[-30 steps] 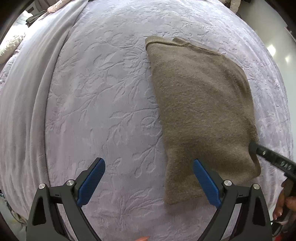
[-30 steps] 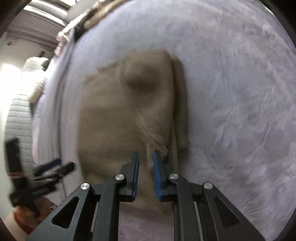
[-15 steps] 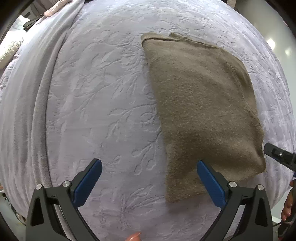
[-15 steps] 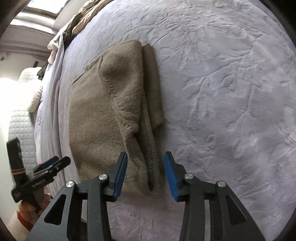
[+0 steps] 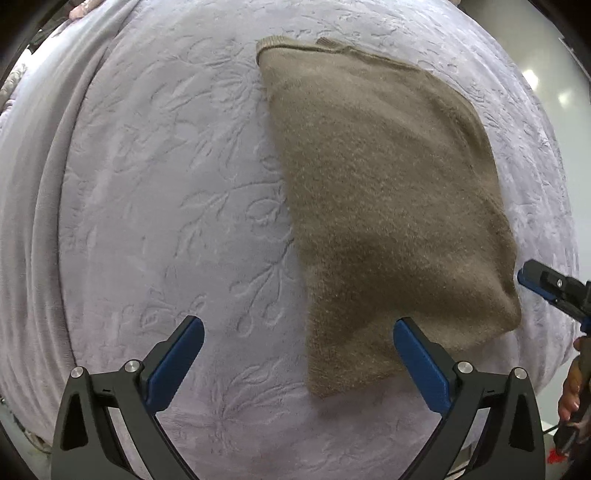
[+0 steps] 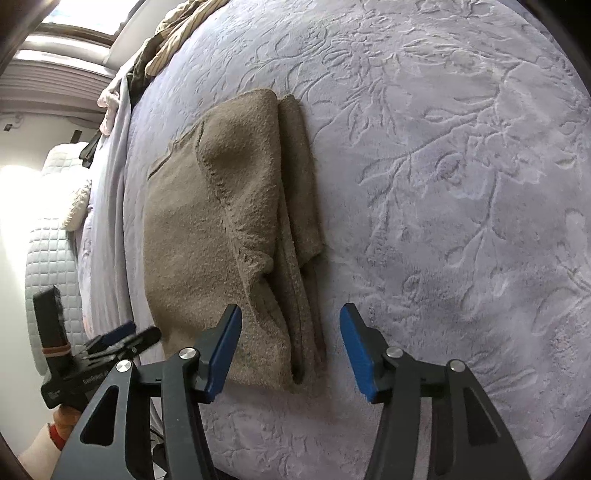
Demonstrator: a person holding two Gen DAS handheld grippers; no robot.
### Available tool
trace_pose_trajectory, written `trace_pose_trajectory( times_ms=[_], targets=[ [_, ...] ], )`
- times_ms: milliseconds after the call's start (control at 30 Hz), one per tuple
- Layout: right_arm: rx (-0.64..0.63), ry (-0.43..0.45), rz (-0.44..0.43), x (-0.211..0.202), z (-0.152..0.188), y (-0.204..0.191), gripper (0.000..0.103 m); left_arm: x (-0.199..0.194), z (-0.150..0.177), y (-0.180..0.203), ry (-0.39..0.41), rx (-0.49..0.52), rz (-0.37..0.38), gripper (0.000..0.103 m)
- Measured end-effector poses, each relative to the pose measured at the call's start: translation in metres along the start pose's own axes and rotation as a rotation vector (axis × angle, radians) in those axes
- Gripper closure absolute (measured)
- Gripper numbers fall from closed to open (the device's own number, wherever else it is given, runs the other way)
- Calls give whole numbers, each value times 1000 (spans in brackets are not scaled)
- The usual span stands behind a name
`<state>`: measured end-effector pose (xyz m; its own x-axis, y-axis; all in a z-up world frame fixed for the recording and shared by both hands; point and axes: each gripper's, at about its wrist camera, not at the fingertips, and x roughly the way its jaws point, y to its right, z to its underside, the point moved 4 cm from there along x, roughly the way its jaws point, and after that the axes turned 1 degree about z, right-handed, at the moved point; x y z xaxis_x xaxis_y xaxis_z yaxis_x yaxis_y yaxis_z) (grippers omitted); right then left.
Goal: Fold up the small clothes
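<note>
A folded brown fleece garment (image 5: 384,206) lies flat on the lilac embossed bedspread (image 5: 166,184). In the right wrist view the garment (image 6: 229,236) shows its layered folded edge toward me. My left gripper (image 5: 298,362) is open and empty, hovering above the garment's near left corner. My right gripper (image 6: 291,347) is open and empty, just above the garment's near folded edge. The right gripper's tip also shows at the right edge of the left wrist view (image 5: 546,286). The left gripper also shows at the lower left of the right wrist view (image 6: 122,341).
A pile of other clothes (image 6: 177,33) lies at the far end of the bed. A white quilted headboard or cushion (image 6: 48,236) stands past the bed's left side. The bedspread drapes over the edge (image 5: 33,221) on the left.
My right gripper has opened, let go of the garment's edge and drawn back. The garment now lies settled. My left gripper has stayed open and pulled back a little.
</note>
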<state>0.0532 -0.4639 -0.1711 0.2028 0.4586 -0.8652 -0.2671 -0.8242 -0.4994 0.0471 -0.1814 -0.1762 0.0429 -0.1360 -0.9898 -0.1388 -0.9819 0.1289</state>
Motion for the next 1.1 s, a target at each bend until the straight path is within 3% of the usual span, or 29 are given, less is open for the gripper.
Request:
trace_pose_trajectory(
  times_ms=[300, 533, 767, 933, 1100],
  targets=[
    [7, -16, -18, 7, -21, 4, 41, 12, -1, -4, 1, -12, -19, 0],
    [-11, -36, -13, 16, -29, 3, 41, 20, -11, -6, -12, -16, 28, 0],
    [-45, -29, -37, 18, -49, -1, 40, 8, -35, -11, 59, -19, 218, 0],
    [-48, -37, -90, 28, -77, 1, 33, 19, -55, -12, 33, -8, 322, 0],
    [-48, -74, -145, 44, -100, 5, 33, 38, -60, -5, -19, -34, 463, 0]
  ],
)
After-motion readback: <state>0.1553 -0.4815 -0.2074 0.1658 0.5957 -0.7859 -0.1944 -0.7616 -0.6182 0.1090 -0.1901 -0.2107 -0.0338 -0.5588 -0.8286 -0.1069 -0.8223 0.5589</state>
